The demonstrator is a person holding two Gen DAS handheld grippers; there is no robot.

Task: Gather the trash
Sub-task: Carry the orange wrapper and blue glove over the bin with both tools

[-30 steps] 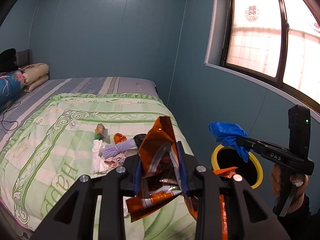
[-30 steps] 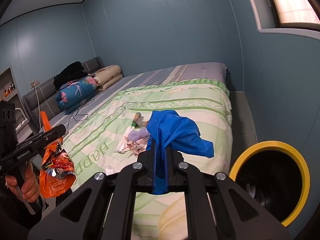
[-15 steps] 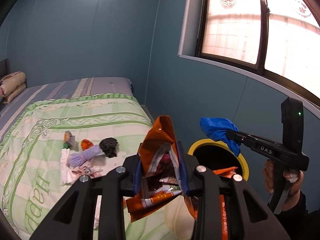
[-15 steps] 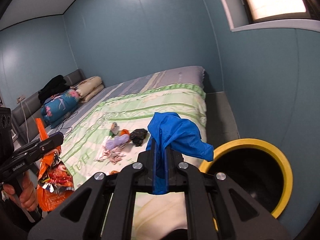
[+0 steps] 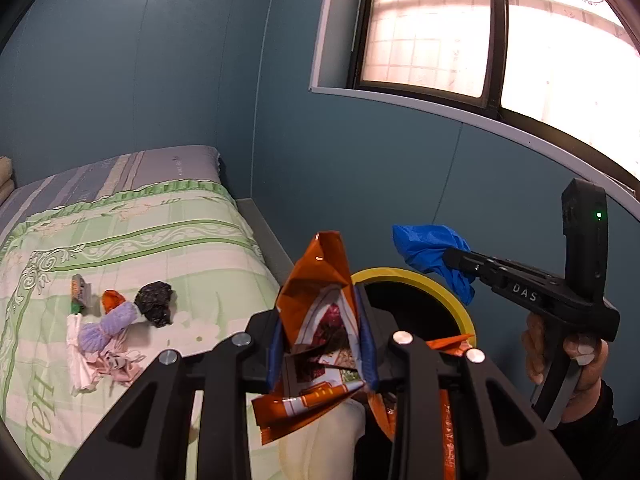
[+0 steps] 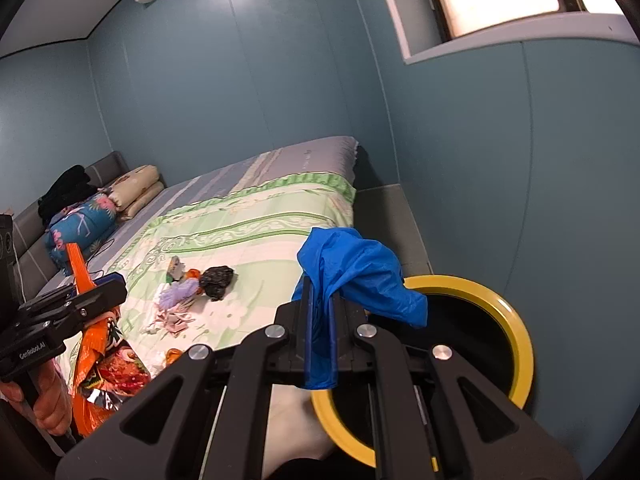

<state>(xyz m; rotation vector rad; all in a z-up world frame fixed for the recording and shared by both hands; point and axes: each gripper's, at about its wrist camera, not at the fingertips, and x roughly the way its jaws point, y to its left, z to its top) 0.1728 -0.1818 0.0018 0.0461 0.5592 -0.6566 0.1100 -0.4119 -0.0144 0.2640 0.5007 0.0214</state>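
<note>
My left gripper (image 5: 322,344) is shut on an orange snack bag (image 5: 320,280), held beside the bed just short of a black bin with a yellow rim (image 5: 416,276). My right gripper (image 6: 320,332) is shut on a crumpled blue plastic bag (image 6: 360,268), held above the near edge of the bin's yellow rim (image 6: 516,344). The right gripper also shows in the left wrist view (image 5: 452,258), over the bin's far side. The left gripper (image 6: 104,292) with the snack bag (image 6: 104,368) shows at the left of the right wrist view.
More trash lies on the green bedspread (image 5: 160,240): a black crumpled wad (image 5: 154,308), a purple bundle (image 5: 108,324), white and pink scraps (image 5: 100,364), a small orange piece (image 5: 110,300). Pillows (image 6: 136,188) and folded bedding lie at the bed's head. Blue wall stands behind the bin.
Both grippers have swung right, away from the bed and toward the bin. The bin has grown larger in both views. Both still hold their trash.
</note>
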